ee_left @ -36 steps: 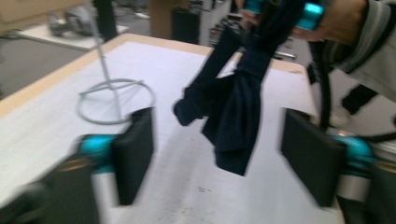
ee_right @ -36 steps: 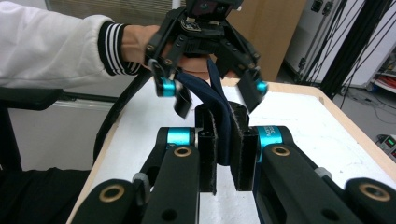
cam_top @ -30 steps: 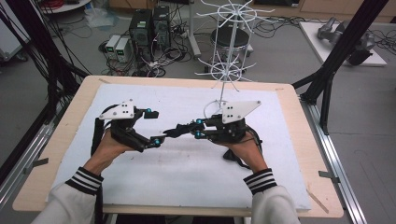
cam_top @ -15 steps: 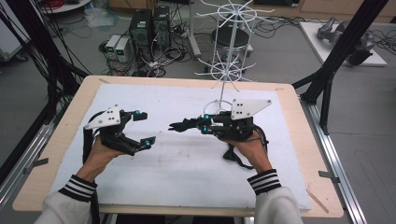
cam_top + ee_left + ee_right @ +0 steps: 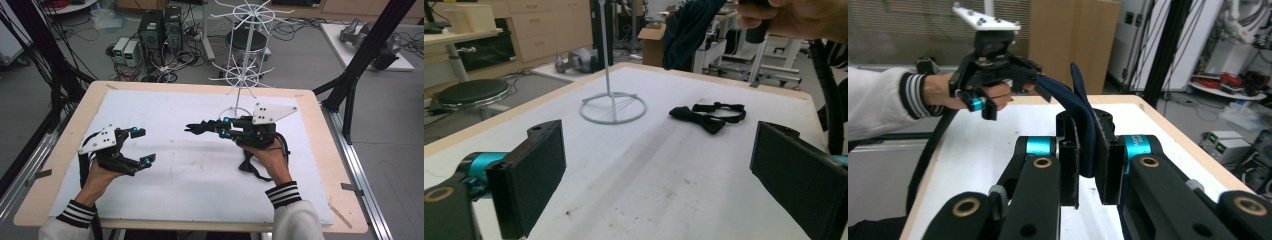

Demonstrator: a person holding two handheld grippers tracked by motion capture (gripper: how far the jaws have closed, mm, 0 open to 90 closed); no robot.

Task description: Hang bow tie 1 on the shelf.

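Observation:
My right gripper (image 5: 199, 129) hovers over the middle of the white mat, shut on a dark blue strip of fabric (image 5: 192, 128). In the right gripper view the fabric (image 5: 1083, 120) stands up between the closed pads (image 5: 1068, 165) of that gripper (image 5: 1087, 167). At the left of the mat my left gripper (image 5: 143, 146) is open with nothing in it. Its own view shows its two pads (image 5: 531, 175) far apart. A black bow tie (image 5: 706, 115) lies flat on the mat beyond them, under the right hand (image 5: 248, 164).
A white wire display rack (image 5: 241, 70) stands at the mat's far edge on a ring base (image 5: 613, 107). The white mat (image 5: 165, 105) covers a wooden table (image 5: 70, 125). Computers, cables and a stool sit on the floor behind.
My left gripper has drawn back to the left and lower, away from the right gripper's tips. The right gripper has stayed put with the fabric.

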